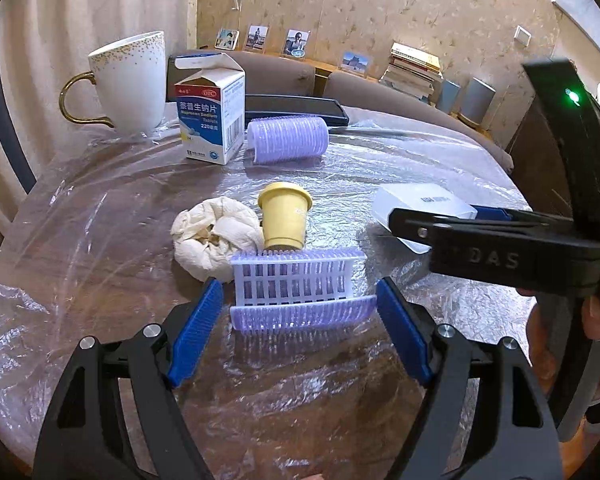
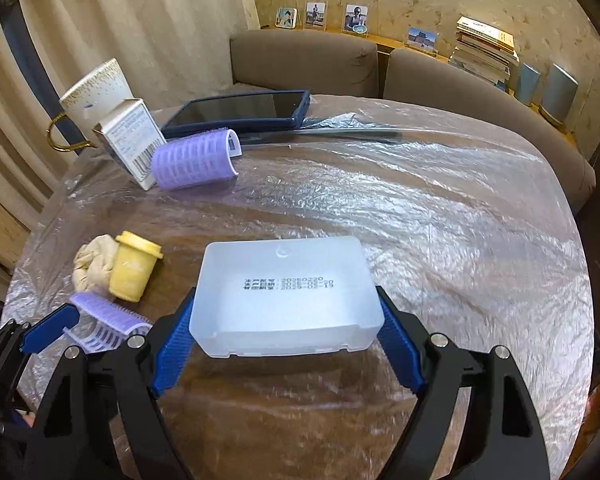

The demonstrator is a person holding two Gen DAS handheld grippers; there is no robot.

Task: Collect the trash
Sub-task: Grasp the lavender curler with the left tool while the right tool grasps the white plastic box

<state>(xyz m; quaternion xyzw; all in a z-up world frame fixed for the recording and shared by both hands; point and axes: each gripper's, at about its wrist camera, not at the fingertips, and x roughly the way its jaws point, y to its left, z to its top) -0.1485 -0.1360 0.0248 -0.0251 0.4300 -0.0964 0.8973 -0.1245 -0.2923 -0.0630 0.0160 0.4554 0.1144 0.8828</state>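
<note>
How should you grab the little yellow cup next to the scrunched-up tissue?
Probably by its side walls, just under the flared rim, coming down from above. The yellow cup stands upright on the table. The crumpled tissue touches its left side and the purple hair roller lies right in front, so fingers placed front and back or low down would bump them.

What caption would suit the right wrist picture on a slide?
Right claw grips a frosted plastic box above a film-covered table.
</note>
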